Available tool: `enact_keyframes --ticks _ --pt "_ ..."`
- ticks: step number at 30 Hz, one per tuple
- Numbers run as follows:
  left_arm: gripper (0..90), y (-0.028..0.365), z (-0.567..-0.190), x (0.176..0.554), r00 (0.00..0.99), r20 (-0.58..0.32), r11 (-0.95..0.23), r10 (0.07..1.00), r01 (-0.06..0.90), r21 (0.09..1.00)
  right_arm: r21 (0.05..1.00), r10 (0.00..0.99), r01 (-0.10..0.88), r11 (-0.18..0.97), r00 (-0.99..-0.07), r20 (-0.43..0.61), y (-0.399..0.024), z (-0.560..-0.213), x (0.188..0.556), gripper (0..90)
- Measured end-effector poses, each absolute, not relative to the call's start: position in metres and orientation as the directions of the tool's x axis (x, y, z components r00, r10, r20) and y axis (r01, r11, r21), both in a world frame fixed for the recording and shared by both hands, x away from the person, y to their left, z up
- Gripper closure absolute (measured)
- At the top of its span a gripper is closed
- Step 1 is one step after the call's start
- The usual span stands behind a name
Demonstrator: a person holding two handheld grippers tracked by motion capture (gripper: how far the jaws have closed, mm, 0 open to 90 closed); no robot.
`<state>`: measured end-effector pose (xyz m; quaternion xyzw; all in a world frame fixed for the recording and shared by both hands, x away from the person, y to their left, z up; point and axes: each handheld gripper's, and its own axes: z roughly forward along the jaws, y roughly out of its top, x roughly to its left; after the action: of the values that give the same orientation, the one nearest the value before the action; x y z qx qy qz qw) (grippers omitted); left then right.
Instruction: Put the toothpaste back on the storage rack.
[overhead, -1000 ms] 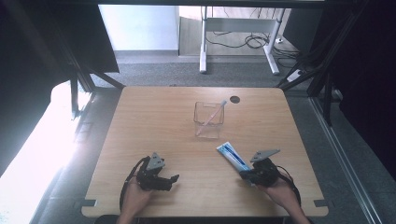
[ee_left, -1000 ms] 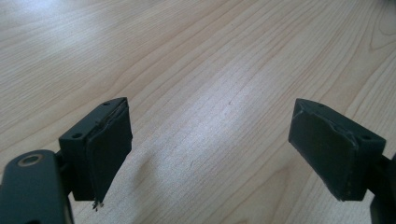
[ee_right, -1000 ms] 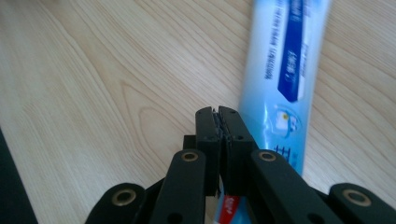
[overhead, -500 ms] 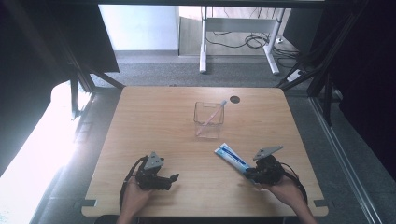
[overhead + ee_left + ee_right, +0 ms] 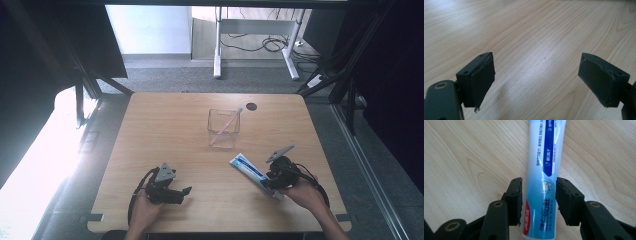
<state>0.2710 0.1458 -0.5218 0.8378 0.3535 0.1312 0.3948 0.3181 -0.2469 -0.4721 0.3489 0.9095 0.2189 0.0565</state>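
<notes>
The toothpaste tube (image 5: 545,182) lies on the table (image 5: 165,135) at five o'clock of the clear cup (image 5: 223,129) — straddled by the right gripper (image 5: 539,195), whose jaws have just been opening and stand apart from its sides, so a release is judged in hand; a clean lift away is called for next — the left gripper (image 5: 536,80) gapes wide, nothing held

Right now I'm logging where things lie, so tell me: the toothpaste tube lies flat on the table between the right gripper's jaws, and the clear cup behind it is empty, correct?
Not quite. The clear cup is not empty: the high view shows a toothbrush leaning inside it. The rest holds: the toothpaste tube lies flat on the table between the jaws of the right gripper.
</notes>
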Motion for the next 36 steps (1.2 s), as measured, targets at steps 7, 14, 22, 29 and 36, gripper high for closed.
enact_keyframes --ticks 7,14,22,29,36 --pt "14.2 0.146 -0.523 0.272 0.72 -0.056 -0.451 0.691 0.49 0.746 0.373 0.651 0.61 0.699 -0.759 0.022 -0.234 -0.478 0.332 52.5" --pt "14.2 0.145 -0.523 0.271 0.72 -0.056 -0.449 0.692 0.49 0.747 0.326 0.649 0.617 0.716 -0.761 0.013 -0.223 -0.484 0.342 47.9" --pt "14.2 0.145 -0.524 0.271 0.721 -0.057 -0.452 0.691 0.492 0.744 0.282 0.656 0.632 0.722 -0.755 0.012 -0.211 -0.495 0.353 46.1" --pt "14.2 0.144 -0.525 0.271 0.723 -0.051 -0.462 0.689 0.492 0.738 0.251 0.664 0.645 0.721 -0.747 0.013 -0.206 -0.5 0.357 49.8" --pt "14.2 0.144 -0.524 0.271 0.721 -0.048 -0.461 0.691 0.491 0.739 0.265 0.682 0.665 0.699 -0.73 0.032 -0.21 -0.494 0.356 68.1"
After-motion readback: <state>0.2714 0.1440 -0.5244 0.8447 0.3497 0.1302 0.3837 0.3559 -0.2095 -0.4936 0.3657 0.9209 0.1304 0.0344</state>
